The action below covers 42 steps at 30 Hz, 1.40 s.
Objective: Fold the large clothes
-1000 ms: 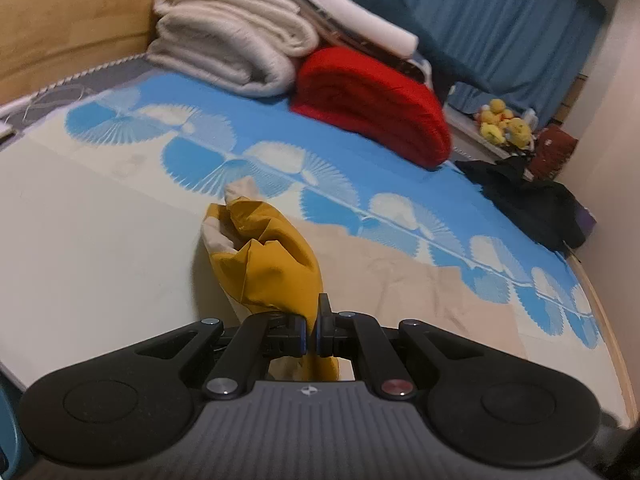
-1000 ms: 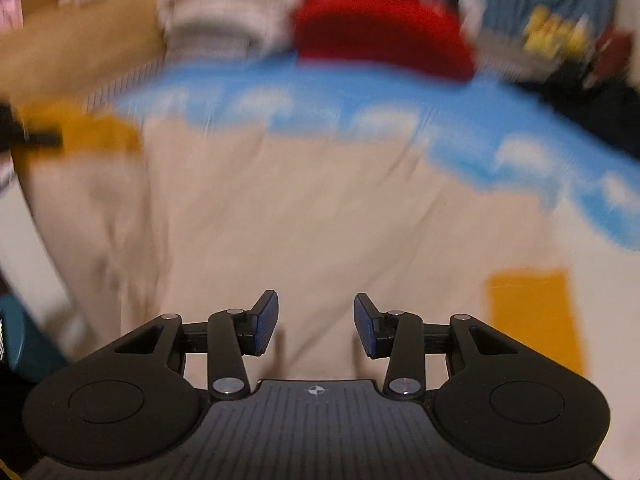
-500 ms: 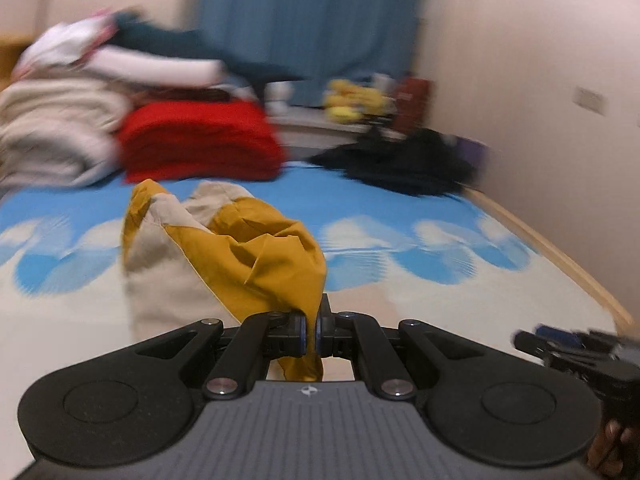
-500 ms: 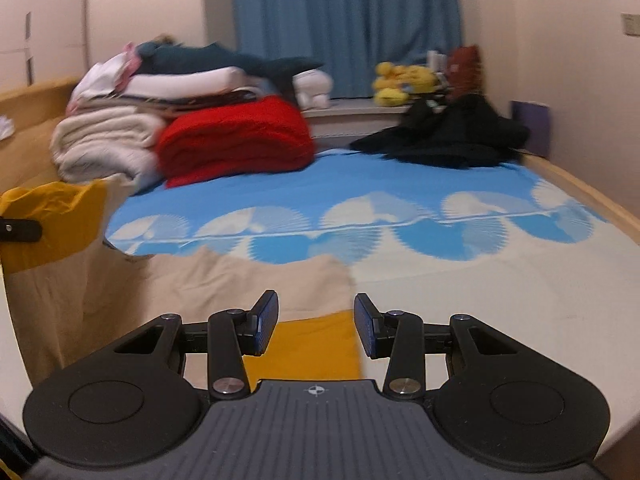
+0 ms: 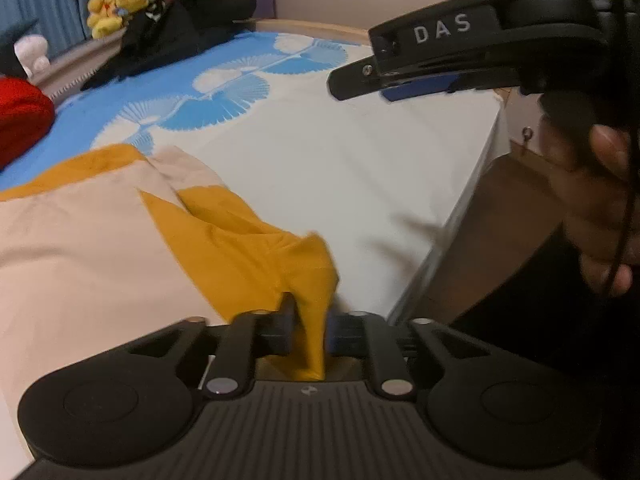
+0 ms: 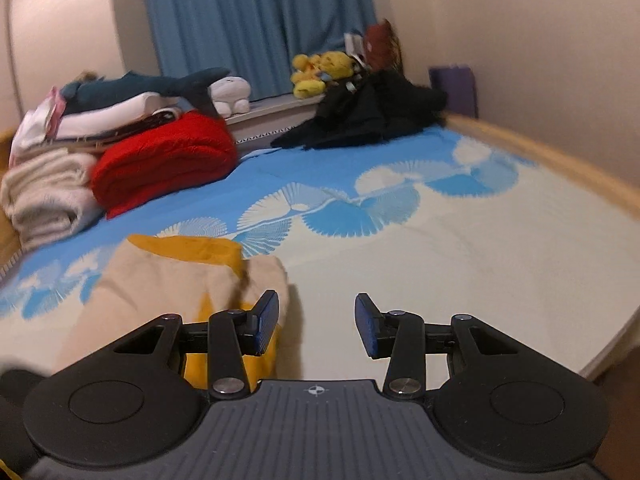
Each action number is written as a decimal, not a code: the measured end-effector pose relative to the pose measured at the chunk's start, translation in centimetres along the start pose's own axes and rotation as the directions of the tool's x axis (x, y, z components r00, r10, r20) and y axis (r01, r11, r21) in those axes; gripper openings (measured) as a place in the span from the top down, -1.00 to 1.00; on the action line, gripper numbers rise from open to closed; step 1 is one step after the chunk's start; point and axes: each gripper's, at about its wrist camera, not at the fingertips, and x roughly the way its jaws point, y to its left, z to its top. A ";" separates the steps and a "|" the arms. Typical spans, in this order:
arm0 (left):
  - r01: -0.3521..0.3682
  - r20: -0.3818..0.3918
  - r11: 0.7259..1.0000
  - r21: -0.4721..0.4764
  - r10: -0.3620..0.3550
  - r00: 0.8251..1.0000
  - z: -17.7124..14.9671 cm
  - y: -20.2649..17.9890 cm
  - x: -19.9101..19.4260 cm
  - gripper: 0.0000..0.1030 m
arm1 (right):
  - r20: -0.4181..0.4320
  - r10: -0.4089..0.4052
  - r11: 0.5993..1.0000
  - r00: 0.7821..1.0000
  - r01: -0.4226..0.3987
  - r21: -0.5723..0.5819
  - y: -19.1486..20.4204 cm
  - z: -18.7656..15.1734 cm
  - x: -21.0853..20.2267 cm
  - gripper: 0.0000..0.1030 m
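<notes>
Left tongs: jaws have just been opening, a fold of the mustard-and-beige garment hangs between them, pads parted and no longer clamping the cloth. The garment lies on the bed, near its front edge, beige panel spread to the left, mustard part bunched toward the tongs.

Right tongs: jaws apart, nothing between them, hovering over the bare white part of the sheet, just right of the garment's edge. In the left wrist view the right tongs show at upper right, side on, held by a hand.

Far side of the bed: red blanket, pale folded towels, shark plush on a stack of linens, black clothes, yellow plush toys by the blue curtain.
</notes>
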 end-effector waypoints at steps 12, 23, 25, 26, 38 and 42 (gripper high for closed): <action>-0.125 0.058 0.867 -0.482 0.173 0.983 -3.0 14.9 -6.8 -0.09 | -0.305 0.200 0.979 0.931 -0.180 0.092 4.7 -2.5 5.4 0.01; -0.296 -0.105 0.727 -0.620 0.297 0.949 -7.3 20.8 -9.0 -0.14 | -0.166 0.214 0.977 0.963 -0.211 0.033 7.3 -1.7 3.2 0.93; -0.282 -0.098 0.733 -0.619 0.284 0.954 -7.9 20.4 -9.8 -0.14 | -0.040 0.240 0.970 0.970 -0.238 0.050 6.3 -0.4 0.9 0.96; -0.276 -0.096 0.742 -0.611 0.277 0.956 -8.0 20.4 -9.7 -0.14 | -0.014 0.216 0.975 0.976 -0.214 0.056 5.7 -0.2 0.3 0.96; -0.293 -0.316 0.867 -0.403 0.169 0.934 -10.4 17.2 -2.7 -0.15 | -0.299 -0.043 0.998 0.953 0.024 -0.065 3.5 -3.4 5.6 0.97; -0.277 -0.304 0.859 -0.431 0.151 0.941 -10.5 17.6 -2.8 -0.12 | -0.359 -0.080 0.993 0.930 0.042 -0.113 3.3 -4.0 7.6 0.97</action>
